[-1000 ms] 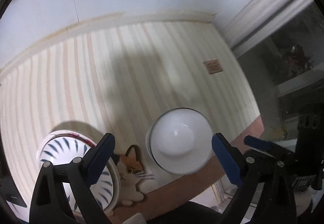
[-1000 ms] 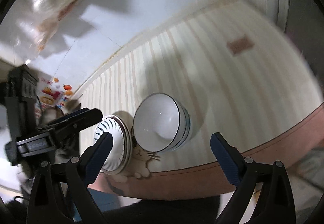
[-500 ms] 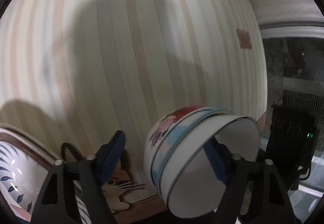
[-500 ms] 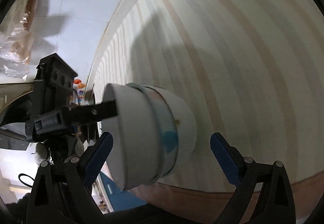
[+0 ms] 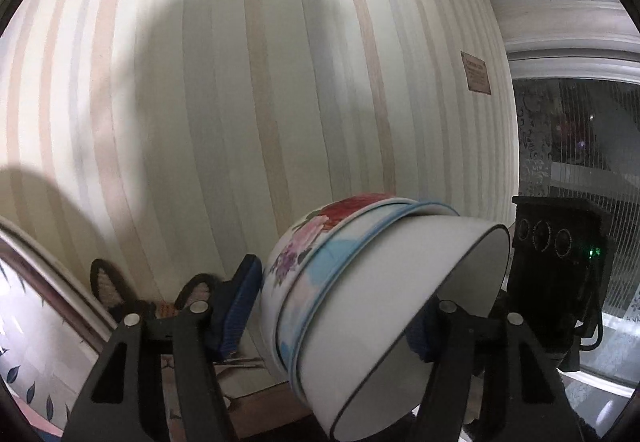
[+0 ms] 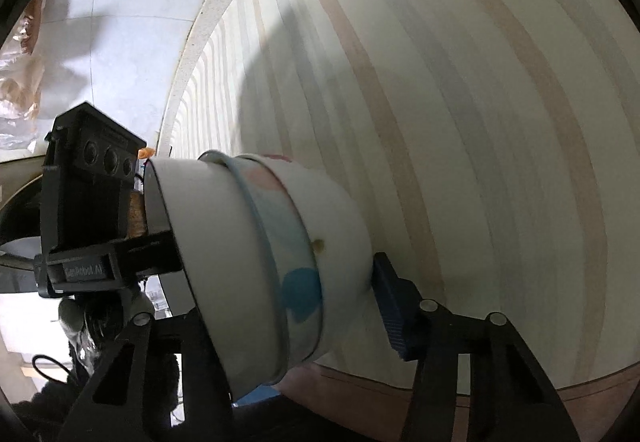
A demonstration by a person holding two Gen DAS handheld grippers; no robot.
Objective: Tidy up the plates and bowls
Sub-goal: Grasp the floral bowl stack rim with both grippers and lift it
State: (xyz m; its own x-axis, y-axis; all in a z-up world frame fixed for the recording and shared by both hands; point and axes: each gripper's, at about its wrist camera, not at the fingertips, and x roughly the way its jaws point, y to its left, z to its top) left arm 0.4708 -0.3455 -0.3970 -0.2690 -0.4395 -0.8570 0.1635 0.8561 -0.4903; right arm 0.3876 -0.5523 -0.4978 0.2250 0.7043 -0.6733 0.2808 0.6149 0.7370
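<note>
Bowls [image 5: 372, 306], nested in a stack, hang tilted on their side above the striped desk's near edge, mouth toward the left. Both claws, left [image 5: 332, 306] and right [image 6: 256, 274], clamp the stack from opposite sides. Plate [image 5: 36, 314] sits just left.

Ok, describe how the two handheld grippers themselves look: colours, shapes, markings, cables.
Both share one build: matte black angular finger arms with triangular cut-outs and silver round pivot bolts, tipped with ribbed blue pads. Seen from the right wrist, the left gripper body is a black box with three round recesses and a "GenRobot.AI" label. A black cable loops below.
</note>
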